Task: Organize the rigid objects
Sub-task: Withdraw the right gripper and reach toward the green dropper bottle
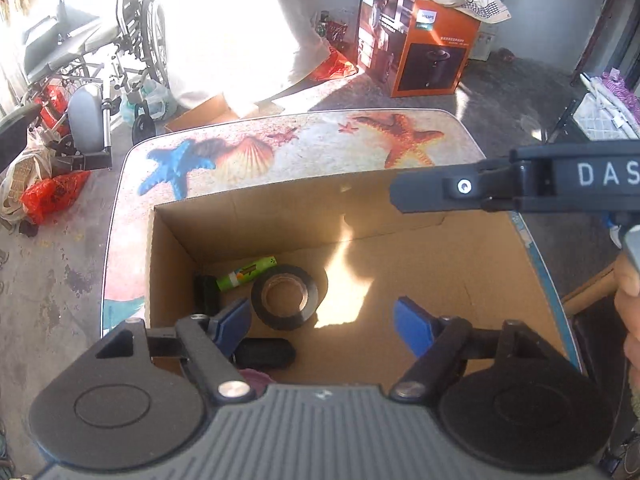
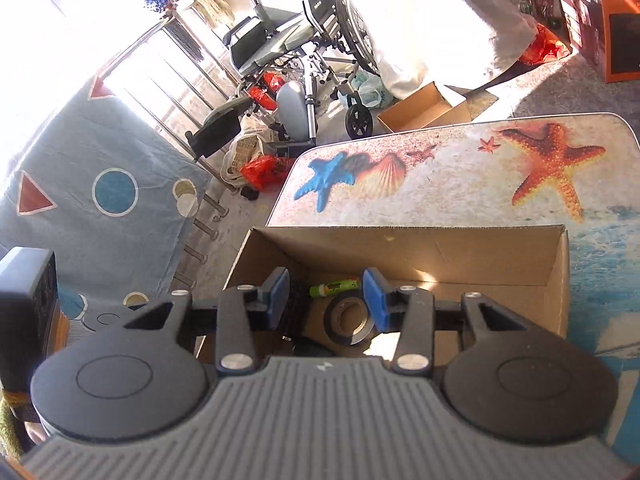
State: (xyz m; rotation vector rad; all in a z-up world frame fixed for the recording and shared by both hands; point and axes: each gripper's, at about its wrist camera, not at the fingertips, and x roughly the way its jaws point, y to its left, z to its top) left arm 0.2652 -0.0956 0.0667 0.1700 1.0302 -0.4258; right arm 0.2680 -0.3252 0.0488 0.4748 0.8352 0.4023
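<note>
Inside one cardboard box on the tabletop: one tape roll, one green tube. Left claw wide open, right claw part open, both empty.

Can't make out the black thing tucked behind the left gripper's finger — half hidden — or the green tube's label, too tiny, plus right gripper chopped off at the edge.
</note>
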